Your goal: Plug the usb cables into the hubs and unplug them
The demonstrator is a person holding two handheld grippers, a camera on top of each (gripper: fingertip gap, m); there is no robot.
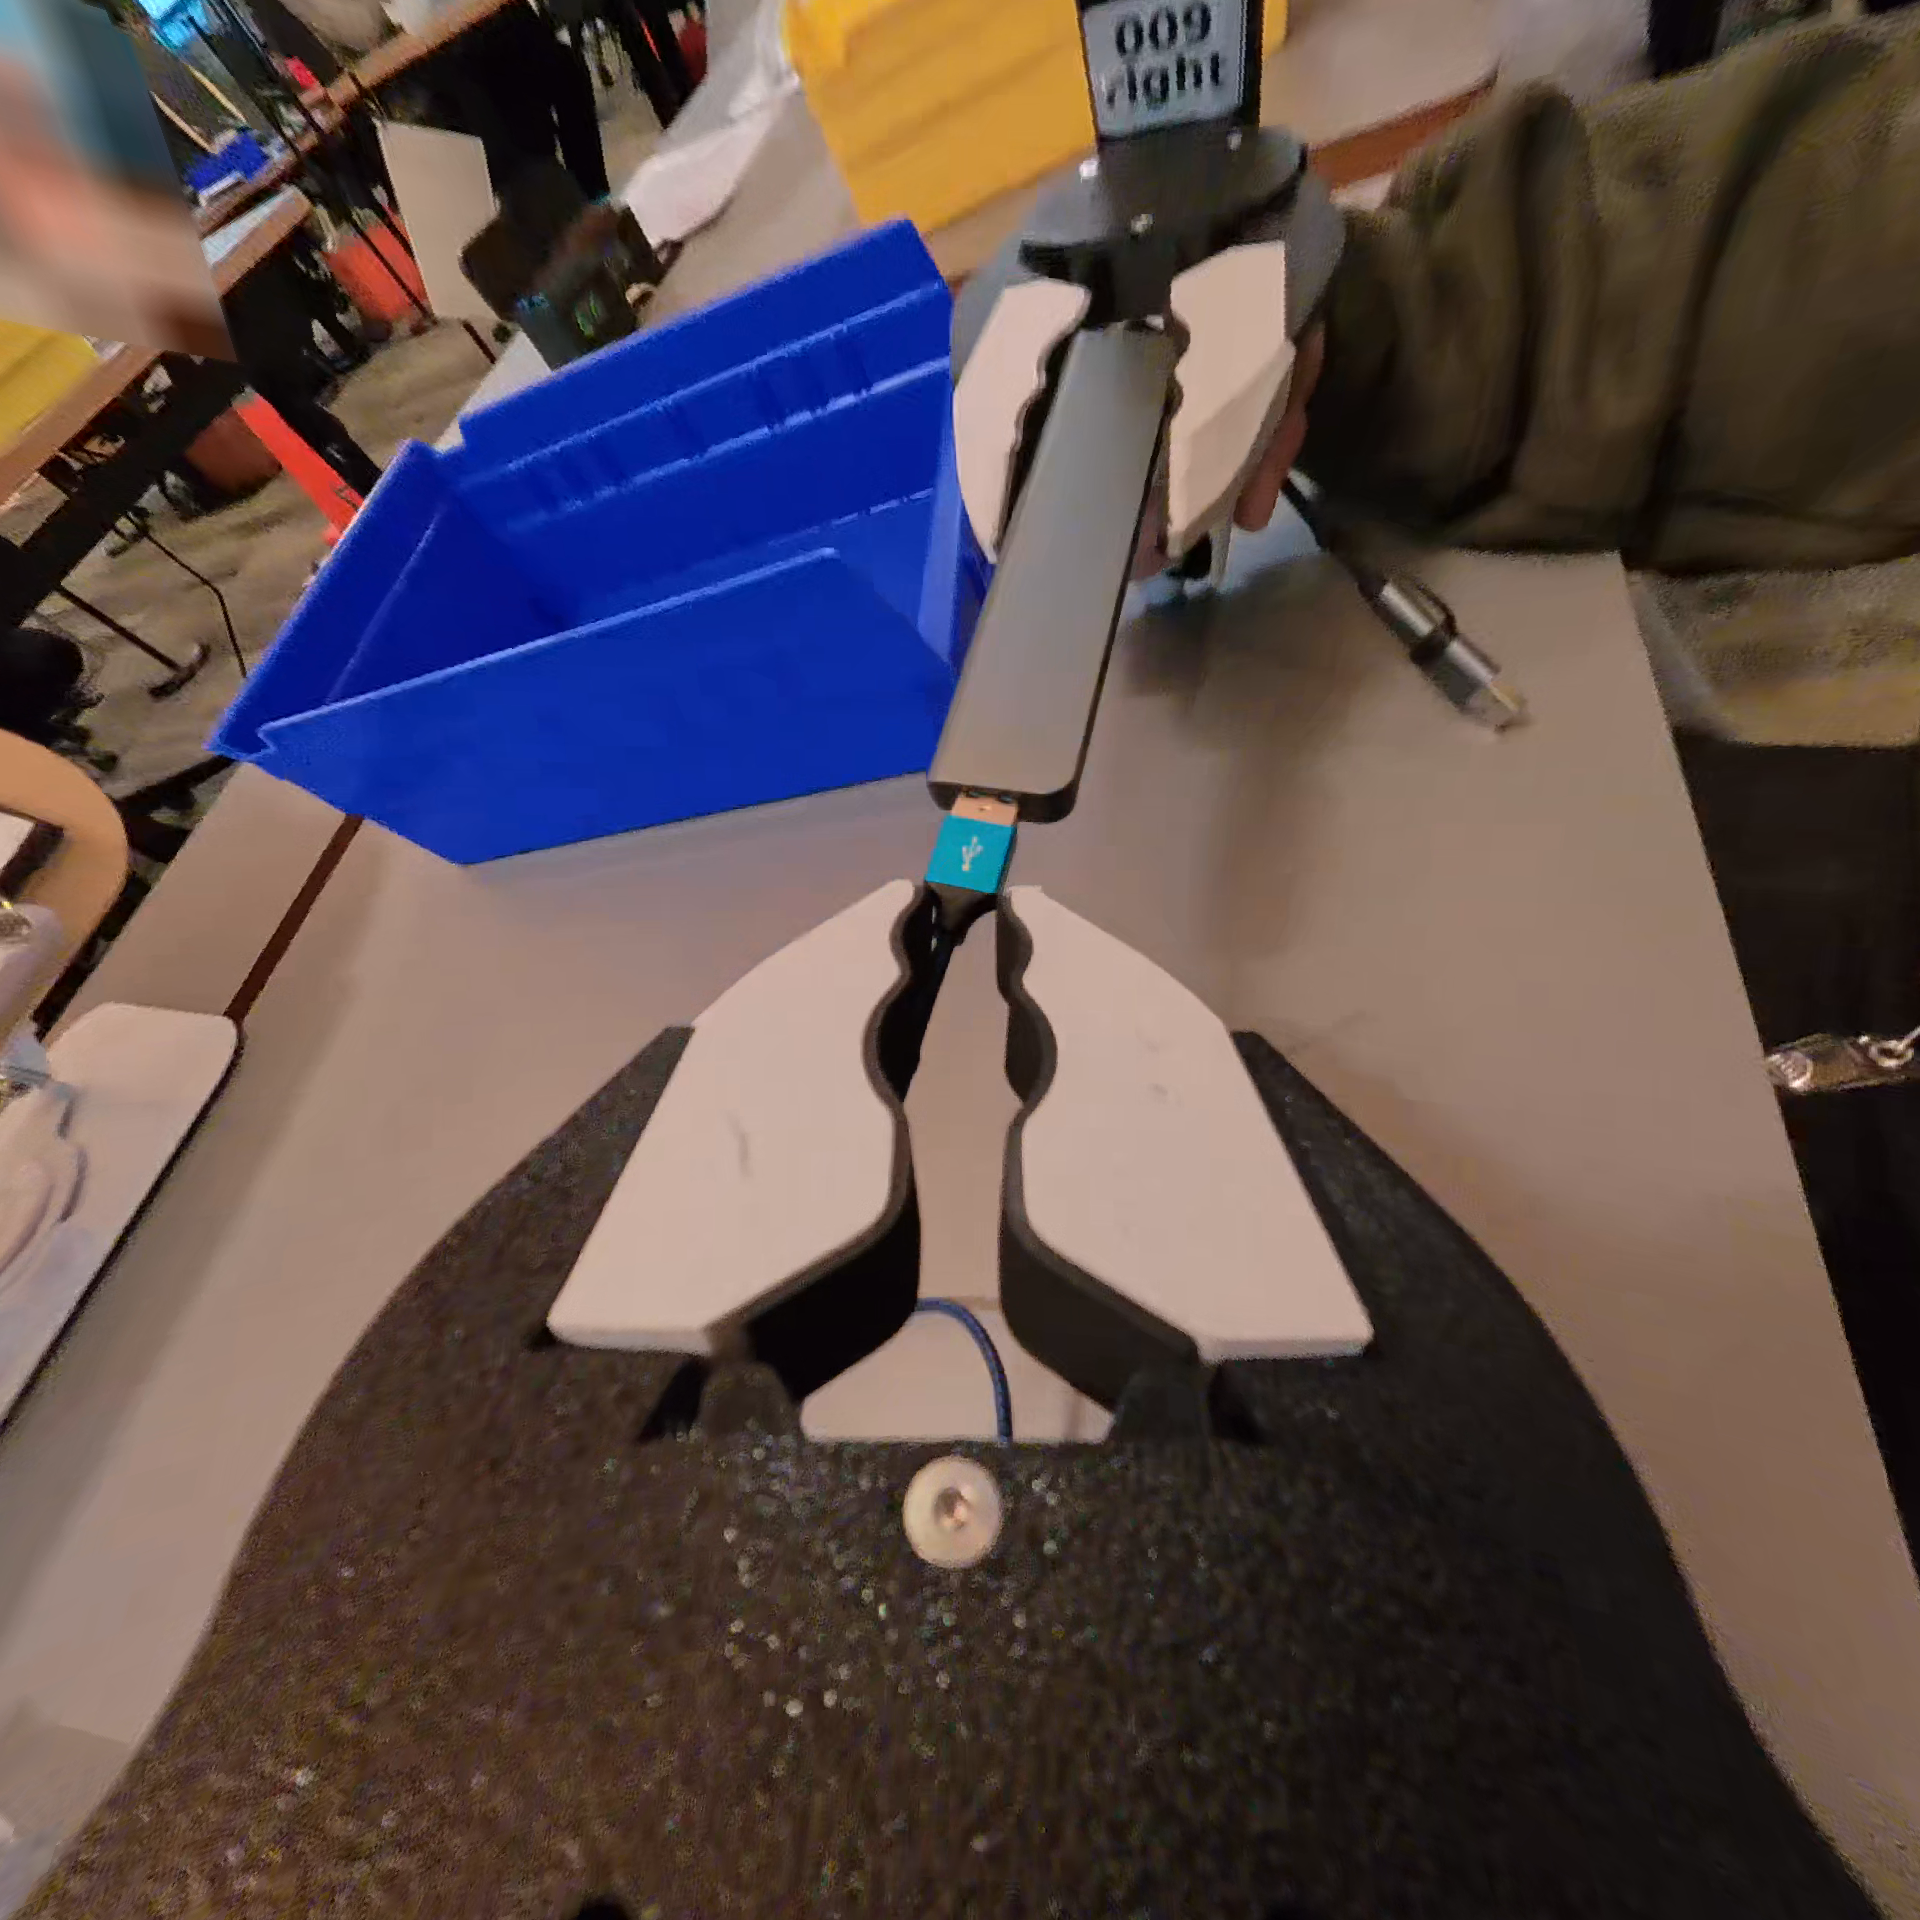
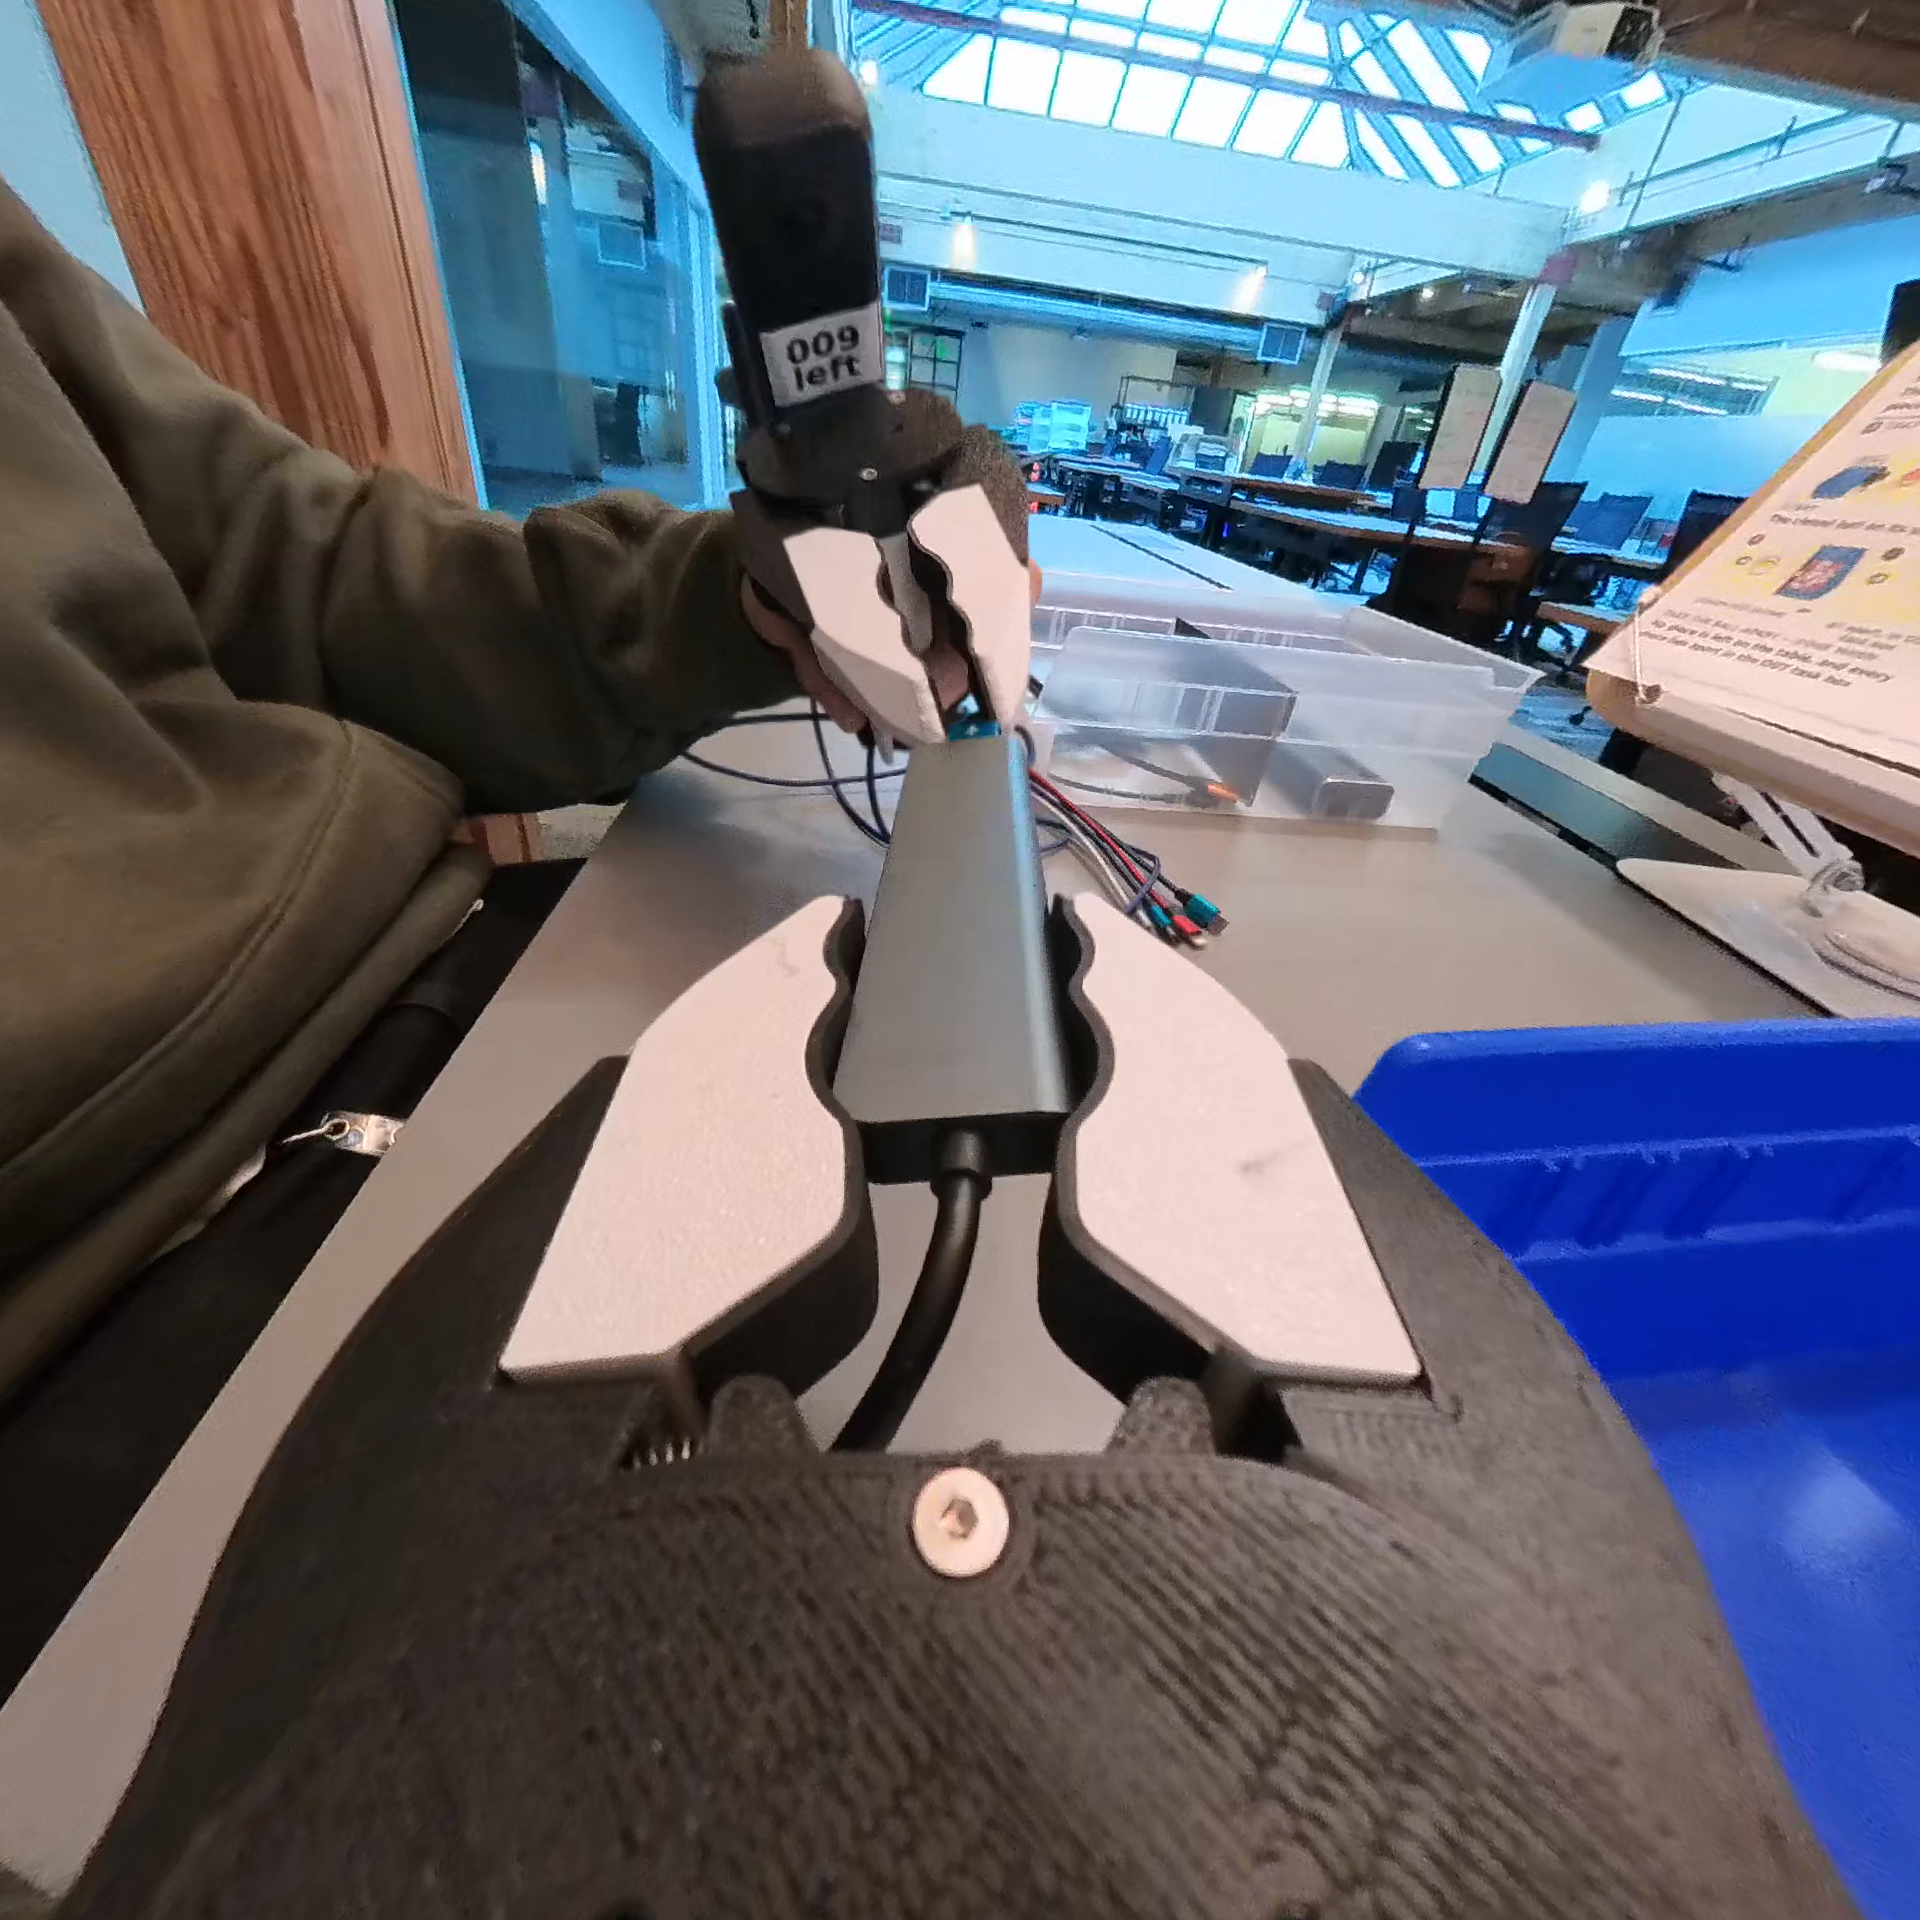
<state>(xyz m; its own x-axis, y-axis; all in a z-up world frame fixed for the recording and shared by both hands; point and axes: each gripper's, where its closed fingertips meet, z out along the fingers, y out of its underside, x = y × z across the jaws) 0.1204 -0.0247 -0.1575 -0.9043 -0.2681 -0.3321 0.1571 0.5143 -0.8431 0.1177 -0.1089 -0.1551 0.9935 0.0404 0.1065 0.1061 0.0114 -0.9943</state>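
My left gripper (image 1: 961,899) is shut on a USB cable just behind its teal plug (image 1: 969,854). The plug's metal tip sits partly inside the end port of a long dark grey hub (image 1: 1049,592). My right gripper (image 2: 956,914) is shut on that hub (image 2: 951,935) and holds it above the table, pointing at the left gripper (image 2: 961,717). The hub's own black cable (image 2: 951,1247) runs back between my right fingers. In the left wrist view the right gripper (image 1: 1117,416) faces me from the far side.
A blue plastic bin (image 1: 644,582) stands on the grey table (image 1: 1351,1039), also at lower right in the right wrist view (image 2: 1662,1247). Several loose coloured USB cables (image 2: 1164,894) lie beyond the hub. A clear tray (image 2: 1299,707) holds another hub. A silver adapter (image 1: 1455,655) hangs at right.
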